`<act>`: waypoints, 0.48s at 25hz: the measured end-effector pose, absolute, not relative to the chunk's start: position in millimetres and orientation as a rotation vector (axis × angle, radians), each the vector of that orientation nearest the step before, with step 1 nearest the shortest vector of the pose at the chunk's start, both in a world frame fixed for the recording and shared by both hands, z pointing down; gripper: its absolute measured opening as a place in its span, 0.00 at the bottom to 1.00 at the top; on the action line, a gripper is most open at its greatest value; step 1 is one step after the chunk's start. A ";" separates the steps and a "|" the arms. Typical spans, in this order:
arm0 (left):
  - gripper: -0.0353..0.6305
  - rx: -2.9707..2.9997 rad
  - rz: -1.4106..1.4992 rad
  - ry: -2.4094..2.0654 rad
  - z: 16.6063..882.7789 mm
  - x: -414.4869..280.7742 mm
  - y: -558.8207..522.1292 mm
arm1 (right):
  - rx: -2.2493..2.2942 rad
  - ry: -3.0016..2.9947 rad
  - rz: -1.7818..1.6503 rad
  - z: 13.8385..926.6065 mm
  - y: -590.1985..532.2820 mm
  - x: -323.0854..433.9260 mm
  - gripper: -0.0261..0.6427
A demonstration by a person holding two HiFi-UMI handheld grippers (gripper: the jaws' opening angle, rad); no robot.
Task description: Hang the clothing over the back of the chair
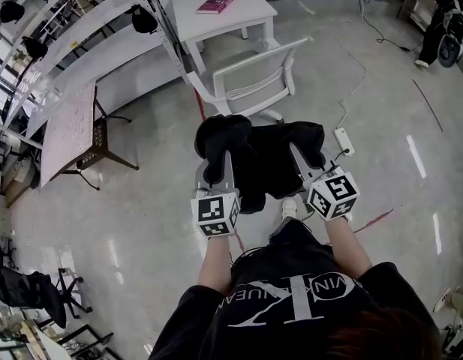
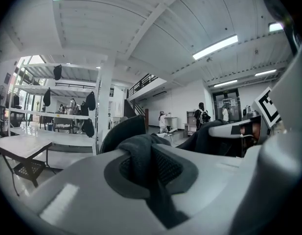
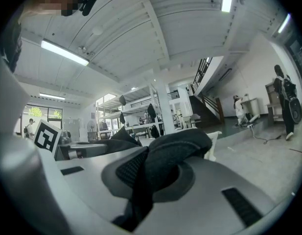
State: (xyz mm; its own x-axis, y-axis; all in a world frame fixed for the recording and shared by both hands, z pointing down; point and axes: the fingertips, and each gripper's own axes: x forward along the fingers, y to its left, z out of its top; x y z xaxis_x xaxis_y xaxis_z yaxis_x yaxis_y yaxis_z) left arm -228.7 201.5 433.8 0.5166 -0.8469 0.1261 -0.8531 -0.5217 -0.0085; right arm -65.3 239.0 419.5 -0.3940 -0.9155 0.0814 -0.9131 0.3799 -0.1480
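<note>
We are clamping the left hand-held gripper (image 1: 216, 169) and the right hand-held gripper (image 1: 306, 160) on the black clothing (image 1: 265, 163), holding it up before the white chair (image 1: 254, 77). Our black top (image 1: 291, 276) is showing "VIN" and a big "K".

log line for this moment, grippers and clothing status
left gripper: shut on black clothing | right gripper: shut on black clothing | white chair: ahead, back bare | hang: not yet done
</note>
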 end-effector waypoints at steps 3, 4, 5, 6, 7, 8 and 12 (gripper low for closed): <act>0.11 2.675 0.168 -1.522 428.7 -219.0 177.0 | -1.706 2.616 -0.262 413.4 212.6 -55.3 0.09; 0.11 2.670 0.165 -1.527 426.9 -215.6 169.2 | -1.701 2.621 -0.259 411.0 204.0 -52.0 0.09; 0.11 2.663 0.161 -1.534 425.7 -212.8 161.8 | -1.694 2.627 -0.257 409.0 195.8 -49.2 0.09; 0.11 2.657 0.157 -1.540 424.9 -210.4 154.8 | -1.688 2.633 -0.254 407.6 188.1 -46.8 0.09; 0.11 2.651 0.154 -1.545 424.5 -208.0 148.2 | -1.682 2.638 -0.252 406.7 180.9 -44.5 0.09; 0.11 2.647 0.153 -1.548 424.6 -205.2 141.9 | -1.678 2.642 -0.251 406.3 174.0 -41.8 0.09; 0.11 2.643 0.156 -1.554 425.7 -191.2 119.8 | -1.676 2.646 -0.255 407.1 149.9 -27.5 0.09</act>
State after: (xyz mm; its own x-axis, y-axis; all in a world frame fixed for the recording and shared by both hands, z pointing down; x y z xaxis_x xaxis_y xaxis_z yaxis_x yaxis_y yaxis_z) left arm -191.2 119.8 425.7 0.4833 -0.8667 0.1235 -0.8740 -0.4859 0.0104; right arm -27.5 149.9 407.1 -0.4313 -0.8980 0.0871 -0.8981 0.4181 -0.1366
